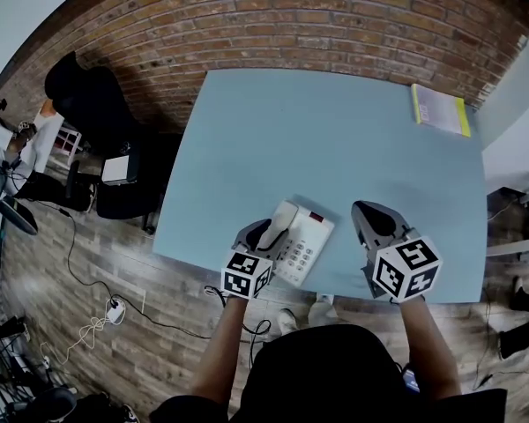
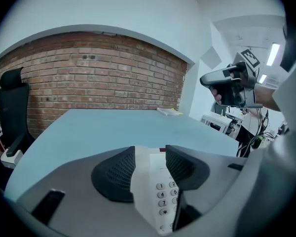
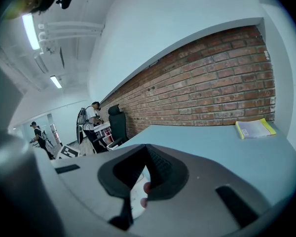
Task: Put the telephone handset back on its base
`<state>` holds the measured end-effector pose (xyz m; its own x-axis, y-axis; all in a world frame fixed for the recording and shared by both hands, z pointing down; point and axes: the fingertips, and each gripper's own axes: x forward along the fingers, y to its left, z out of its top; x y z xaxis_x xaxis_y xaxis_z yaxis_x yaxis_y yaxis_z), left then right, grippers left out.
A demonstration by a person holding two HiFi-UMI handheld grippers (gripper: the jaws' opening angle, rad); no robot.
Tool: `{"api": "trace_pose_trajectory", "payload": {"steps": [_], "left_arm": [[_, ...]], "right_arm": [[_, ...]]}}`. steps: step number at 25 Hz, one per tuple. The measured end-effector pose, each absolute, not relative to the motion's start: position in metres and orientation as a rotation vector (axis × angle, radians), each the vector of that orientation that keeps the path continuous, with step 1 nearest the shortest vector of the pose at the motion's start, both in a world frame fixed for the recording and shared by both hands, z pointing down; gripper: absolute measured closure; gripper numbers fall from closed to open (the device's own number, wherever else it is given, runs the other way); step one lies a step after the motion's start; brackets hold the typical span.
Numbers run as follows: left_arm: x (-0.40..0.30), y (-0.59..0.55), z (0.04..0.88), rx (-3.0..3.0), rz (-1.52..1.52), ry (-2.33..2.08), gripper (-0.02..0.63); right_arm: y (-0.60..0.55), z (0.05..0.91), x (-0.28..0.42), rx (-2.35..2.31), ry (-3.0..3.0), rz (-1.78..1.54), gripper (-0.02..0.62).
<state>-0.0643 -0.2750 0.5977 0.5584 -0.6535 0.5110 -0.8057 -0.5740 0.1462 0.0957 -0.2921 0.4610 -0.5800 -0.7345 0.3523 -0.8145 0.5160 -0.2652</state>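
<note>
While the left gripper has its fingers apart around the handset, which lies along the left side of the base near the bench's front edge, squeeze softly and set it down flat, with the right gripper, fingers together, off to the side.

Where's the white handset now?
Head view, left of centre at the light blue table's near edge: the white plastic handset lies along the white keypad base's left side, between the left claw's open jaws.

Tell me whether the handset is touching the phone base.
Touching. The head view shows the handset lying along the left side of the base, seated on it with no gap between them.
</note>
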Motion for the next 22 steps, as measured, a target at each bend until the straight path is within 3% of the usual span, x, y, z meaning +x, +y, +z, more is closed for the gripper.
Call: {"api": "trace_pose_trajectory", "payload": {"steps": [22], "left_arm": [[-0.065, -0.216, 0.449, 2.689, 0.287, -1.293, 0.545]], "right_arm": [[-0.232, 0.418, 0.054, 1.293, -2.659, 0.476, 0.583]]}}
